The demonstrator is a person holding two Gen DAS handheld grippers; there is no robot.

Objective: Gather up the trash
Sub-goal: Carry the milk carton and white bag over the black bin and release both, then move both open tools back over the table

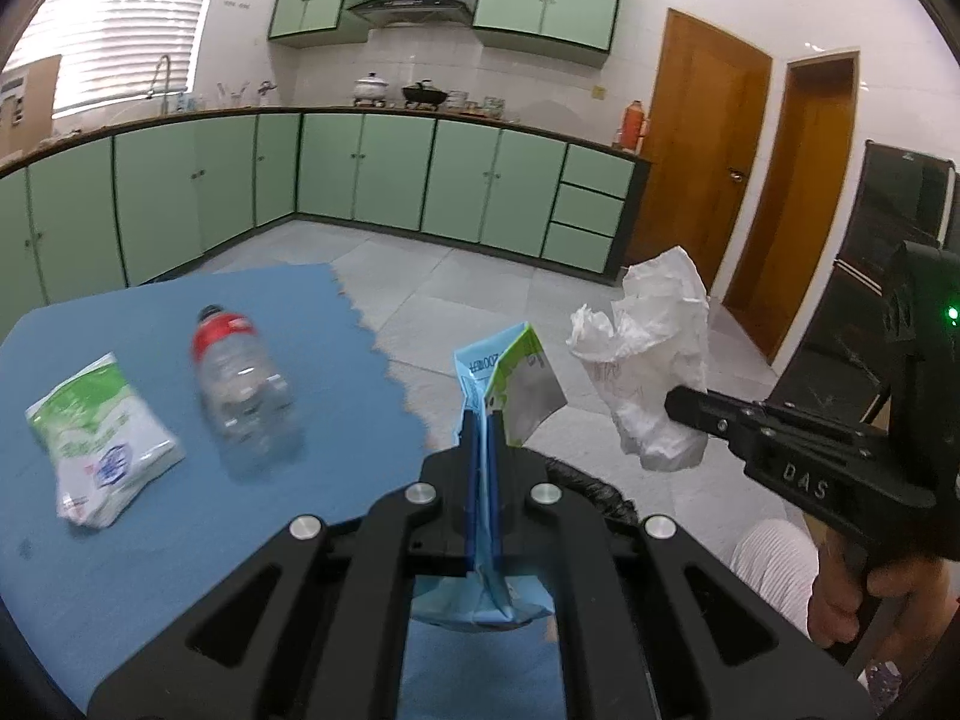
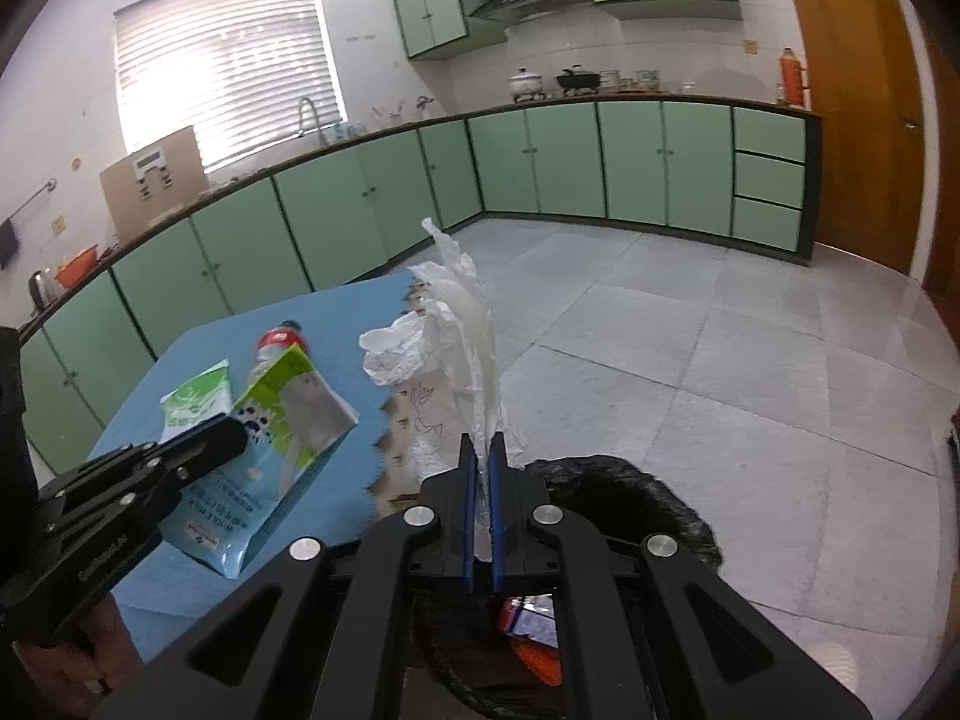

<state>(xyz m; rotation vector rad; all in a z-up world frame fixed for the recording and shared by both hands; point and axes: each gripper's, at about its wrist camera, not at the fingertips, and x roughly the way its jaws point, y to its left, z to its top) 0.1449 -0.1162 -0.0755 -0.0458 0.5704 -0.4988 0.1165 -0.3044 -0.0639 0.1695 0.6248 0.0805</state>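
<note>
**A:** Your left gripper has its jaws shut on the flattened milk carton, pinching it by a thin folded edge. Your right gripper is shut the same way on the crumpled paper. Both pieces hang in the air off the edge of the desk, with the bin low beside it, under your right gripper.

**B:** So what can go wrong from here?

**A:** As I judge it, mostly the drop. The carton is smooth, coated card, creased flat, stiff along the folds and slick on the faces. If you let go before it is over the opening, it may glide sideways and land on the floor tiles. The paper is thin, wrinkled and very light, with loose flaps standing up above the jaws; it may cling to a pad or drift when released.

**B:** And the bin itself?

**A:** It has a black, glossy, crinkled liner with a soft rim, and some coloured wrappers already lie inside. Knock that rim with a gripper and the liner may fold inwards over the opening.

**B:** What stays behind?

**A:** A clear plastic bottle with a red label and cap, lying on its side, round, so it may roll. Beside it, apart from it, lies a soft green-and-white packet. Both rest on the blue cloth covering the desk.
</note>
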